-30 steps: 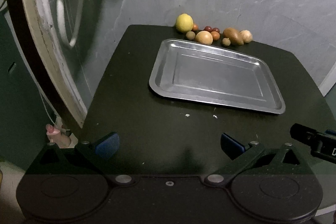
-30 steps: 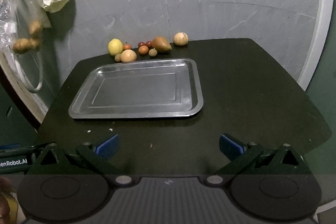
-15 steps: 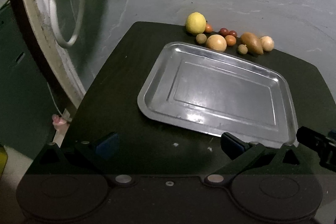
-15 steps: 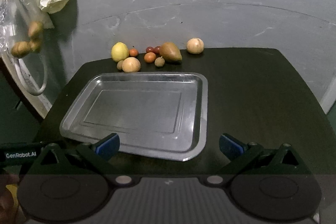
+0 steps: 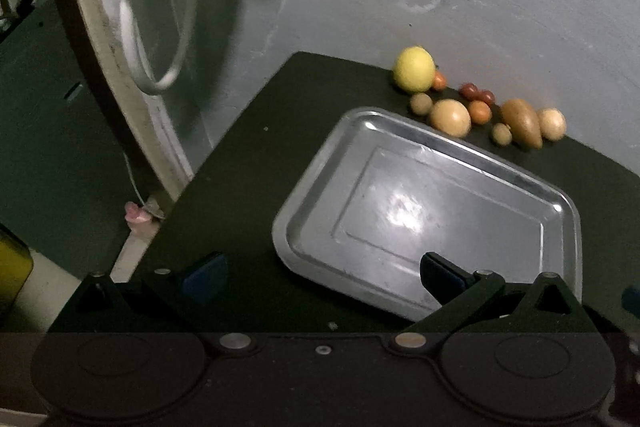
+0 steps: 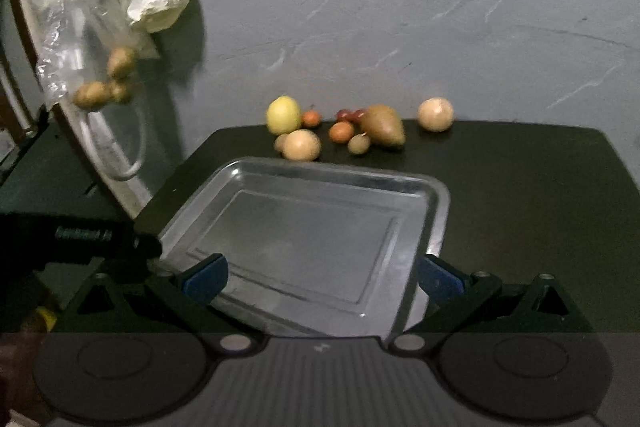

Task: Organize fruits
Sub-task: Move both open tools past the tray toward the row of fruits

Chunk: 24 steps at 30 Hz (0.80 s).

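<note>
The empty metal tray [image 6: 304,227] fills the table's centre; the fruits [image 6: 300,145] cluster beyond it at twelve o'clock. Both the left gripper [image 5: 320,273] and the right gripper [image 6: 322,273] gape empty. Round fruits may roll if nudged.

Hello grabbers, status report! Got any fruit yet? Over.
Left gripper open, empty. Right gripper open, empty, over the tray. Tray bare; fruits on the table by the wall. Nothing in the way.
</note>
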Available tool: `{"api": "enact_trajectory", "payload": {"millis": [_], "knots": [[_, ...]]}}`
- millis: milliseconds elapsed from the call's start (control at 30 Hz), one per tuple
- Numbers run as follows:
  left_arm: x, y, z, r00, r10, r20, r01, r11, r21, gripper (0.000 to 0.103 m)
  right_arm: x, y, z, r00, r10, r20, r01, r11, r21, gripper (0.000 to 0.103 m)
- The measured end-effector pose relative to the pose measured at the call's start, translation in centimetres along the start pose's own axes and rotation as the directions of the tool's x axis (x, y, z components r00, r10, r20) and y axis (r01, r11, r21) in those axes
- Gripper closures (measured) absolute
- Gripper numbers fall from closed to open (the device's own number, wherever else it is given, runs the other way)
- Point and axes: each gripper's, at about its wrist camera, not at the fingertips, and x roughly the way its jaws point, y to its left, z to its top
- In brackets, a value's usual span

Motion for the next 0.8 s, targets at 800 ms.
{"api": "enact_trajectory", "payload": {"millis": [800], "knots": [[7.2, 1.1, 8.9, 0.992, -0.111, -0.054, 0.117, 0.985, 0.128, 0.001, 3.2, 2.4, 1.8, 0.99, -0.14, -0.003, 0.14, 0.987, 0.078, 0.0]]}}
